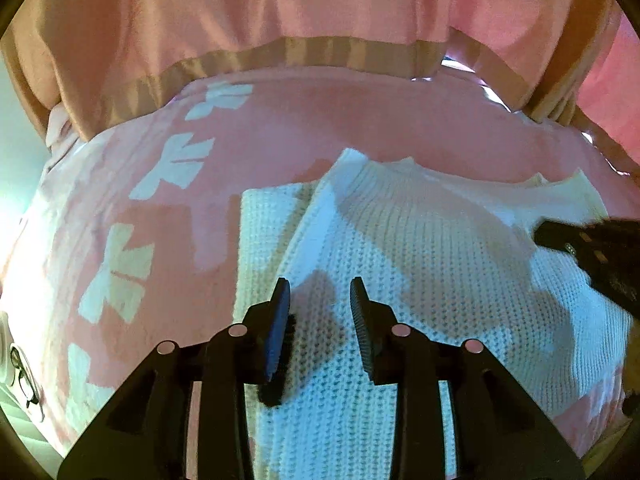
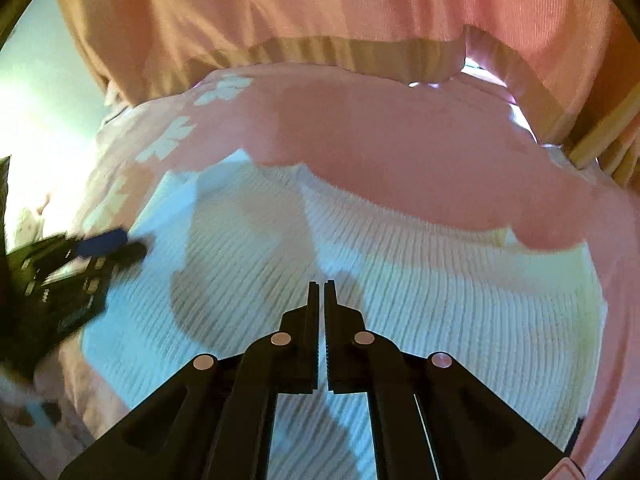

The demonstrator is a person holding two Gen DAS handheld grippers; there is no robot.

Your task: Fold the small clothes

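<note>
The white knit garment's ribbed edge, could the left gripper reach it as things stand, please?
Probably yes. The left gripper hangs open over the white knit garment, with nothing between its jaws and the ribbed edge ahead; the right gripper sits off to one side.

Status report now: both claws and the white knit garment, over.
Left claw open, empty. Right claw shut, empty. White knit garment partly folded on pink cloth. Nothing in the way.

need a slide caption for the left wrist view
Left claw open and empty above a white knit garment lying on a pink patterned cloth.
</note>
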